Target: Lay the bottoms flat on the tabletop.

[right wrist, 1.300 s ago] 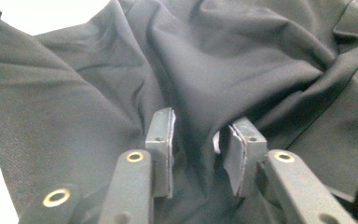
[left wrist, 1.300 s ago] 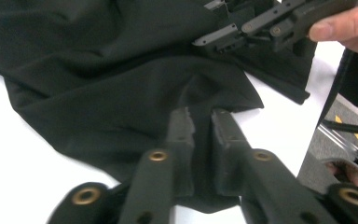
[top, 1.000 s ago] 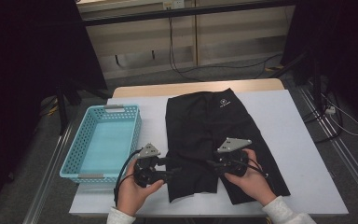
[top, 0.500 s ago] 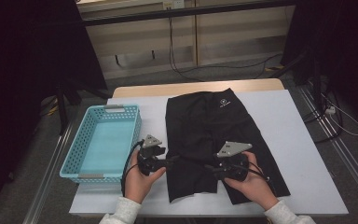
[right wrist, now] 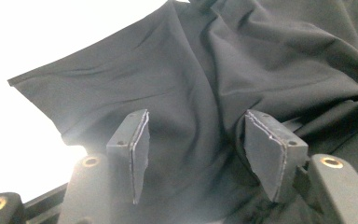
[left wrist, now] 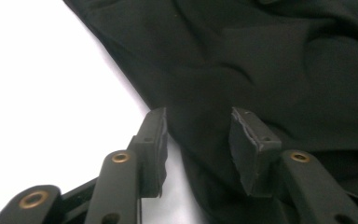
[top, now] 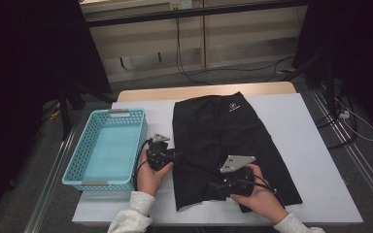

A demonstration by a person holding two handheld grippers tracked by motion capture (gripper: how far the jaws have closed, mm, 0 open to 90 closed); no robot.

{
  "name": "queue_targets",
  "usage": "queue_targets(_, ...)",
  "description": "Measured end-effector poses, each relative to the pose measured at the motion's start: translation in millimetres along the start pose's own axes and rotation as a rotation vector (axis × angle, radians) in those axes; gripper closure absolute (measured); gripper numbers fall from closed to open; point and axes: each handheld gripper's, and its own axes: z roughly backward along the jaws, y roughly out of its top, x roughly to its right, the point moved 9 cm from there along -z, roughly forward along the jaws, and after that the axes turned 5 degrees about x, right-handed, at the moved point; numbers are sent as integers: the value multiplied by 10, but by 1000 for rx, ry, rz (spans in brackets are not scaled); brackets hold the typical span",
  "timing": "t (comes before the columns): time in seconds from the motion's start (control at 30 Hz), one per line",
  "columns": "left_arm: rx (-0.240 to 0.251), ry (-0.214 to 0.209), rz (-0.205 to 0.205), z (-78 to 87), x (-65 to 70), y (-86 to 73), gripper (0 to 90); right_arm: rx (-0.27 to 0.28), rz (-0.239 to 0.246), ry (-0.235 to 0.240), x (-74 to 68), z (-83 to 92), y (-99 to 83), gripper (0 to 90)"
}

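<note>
now both jaws gape: left gripper [top: 174,156] closing at the black shorts' [top: 223,141] edge, right gripper [top: 212,188] opening over them.

A white table [top: 320,145] bears black shorts [top: 223,136] and a blue basket [top: 77,160].

black shorts [top: 223,141] with a small white logo [top: 231,108] lie on a white bench [top: 315,145]; the basket [top: 80,160] is light blue latticed; each claw is black.
</note>
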Motion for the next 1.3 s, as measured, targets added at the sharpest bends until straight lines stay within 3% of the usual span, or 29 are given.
queue_targets(0.07, -12, -2, 0, -27, -11, -3, 614, 5, -2, -2, 11, 18, 6, 409)
queue_targets(0.23, -24, -16, 48, -64, 13, 14, 725, 17, -8, -15, 60, 80, 19, 405)
queue_targets(0.3, -33, -6, 24, -68, 20, 13, 759, 19, -5, -18, 70, 96, 20, 405)
queue_targets(0.33, -47, -26, 42, -70, 50, 8, 788, 19, -6, -20, 75, 99, 19, 405)
queue_targets(0.43, -54, -31, 62, -77, 52, 14, 856, 16, -8, -25, 89, 97, 8, 404)
queue_targets(0.57, -44, -32, 98, -53, 35, 66, 870, 18, -3, -23, 74, 98, 16, 402)
queue_targets(0.77, 1, -36, 138, 99, -26, 282, 870, 25, 19, -3, 10, 80, 43, 402)
queue_targets(0.87, -20, -36, 137, 91, -21, 260, 869, 23, 34, 18, -58, 52, 51, 410)
queue_targets(0.93, -26, -43, 156, 75, -39, 226, 869, 17, 49, 45, -132, 15, 40, 424)
queue_targets(1.13, -14, -29, 167, 34, -94, 203, 864, -56, 67, 103, -289, -185, -116, 426)
queue_targets(1.23, -5, -23, 168, 35, -118, 241, 866, -40, 68, 109, -291, -219, -100, 480)
queue_targets(1.3, -8, -10, 168, 28, -141, 260, 867, -33, 64, 115, -283, -215, -95, 649)
